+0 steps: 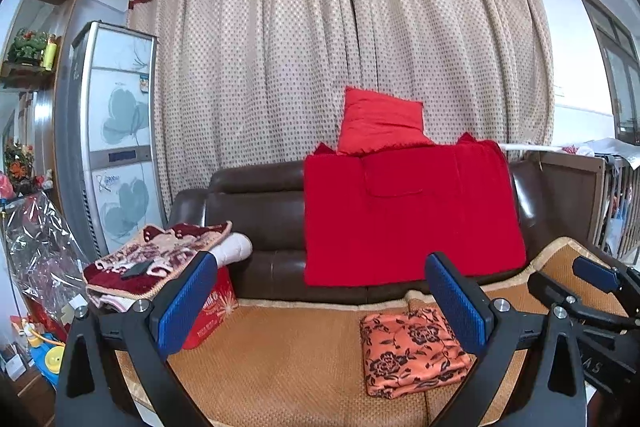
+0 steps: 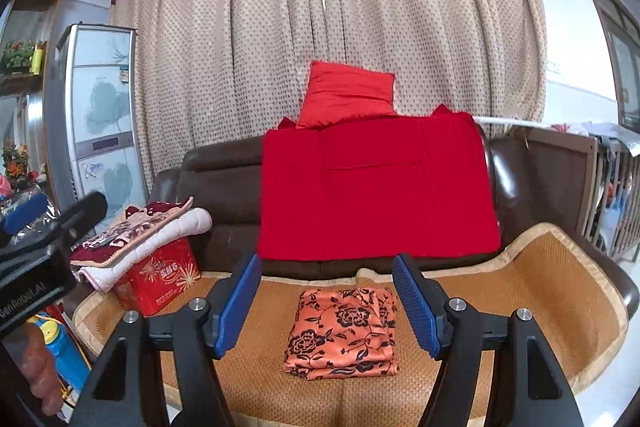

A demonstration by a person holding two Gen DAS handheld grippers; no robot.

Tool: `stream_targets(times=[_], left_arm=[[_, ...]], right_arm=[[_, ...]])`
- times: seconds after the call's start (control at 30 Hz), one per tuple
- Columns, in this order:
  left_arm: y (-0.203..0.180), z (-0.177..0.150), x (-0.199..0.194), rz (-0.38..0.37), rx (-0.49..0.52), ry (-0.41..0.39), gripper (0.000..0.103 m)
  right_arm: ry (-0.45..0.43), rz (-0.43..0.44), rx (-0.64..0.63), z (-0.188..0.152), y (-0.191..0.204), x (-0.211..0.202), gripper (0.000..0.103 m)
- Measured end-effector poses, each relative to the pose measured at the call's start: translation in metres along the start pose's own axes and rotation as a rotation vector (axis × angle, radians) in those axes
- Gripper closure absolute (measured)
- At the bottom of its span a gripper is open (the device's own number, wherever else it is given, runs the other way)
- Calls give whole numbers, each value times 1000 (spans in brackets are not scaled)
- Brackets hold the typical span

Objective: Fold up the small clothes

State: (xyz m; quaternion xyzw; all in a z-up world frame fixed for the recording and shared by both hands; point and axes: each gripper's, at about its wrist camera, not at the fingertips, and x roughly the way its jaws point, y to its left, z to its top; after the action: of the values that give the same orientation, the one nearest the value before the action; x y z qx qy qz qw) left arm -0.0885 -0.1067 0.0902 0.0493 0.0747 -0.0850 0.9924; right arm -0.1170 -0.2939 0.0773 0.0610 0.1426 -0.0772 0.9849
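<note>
Both grippers hover open over the folded orange cloth.

cloth: orange garment, black floral print | state: folded, flat rectangle | place: on woven mat

left claw open, empty | folded floral cloth on mat | right claw probably open

Probably home lounge: sofa, curtain
</note>
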Motion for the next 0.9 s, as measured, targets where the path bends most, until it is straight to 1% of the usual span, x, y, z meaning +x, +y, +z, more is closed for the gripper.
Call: stream_targets(times=[0.13, 0.3, 0.53, 0.77, 0.9], left_arm=[[-4, -5, 8, -8, 13, 25, 0], [-4, -11, 19, -29, 10, 65, 0], [-3, -19, 39, -24, 1, 101, 0], [-3, -25, 60, -26, -2, 126, 0], [-5, -28, 80, -26, -6, 149, 0]], right_arm=[[2, -15, 11, -1, -4, 0, 31], [44, -8, 22, -5, -6, 9, 31], [91, -7, 17, -12, -4, 26, 31], [132, -5, 6, -17, -2, 52, 31], [152, -9, 3, -18, -3, 70, 31]])
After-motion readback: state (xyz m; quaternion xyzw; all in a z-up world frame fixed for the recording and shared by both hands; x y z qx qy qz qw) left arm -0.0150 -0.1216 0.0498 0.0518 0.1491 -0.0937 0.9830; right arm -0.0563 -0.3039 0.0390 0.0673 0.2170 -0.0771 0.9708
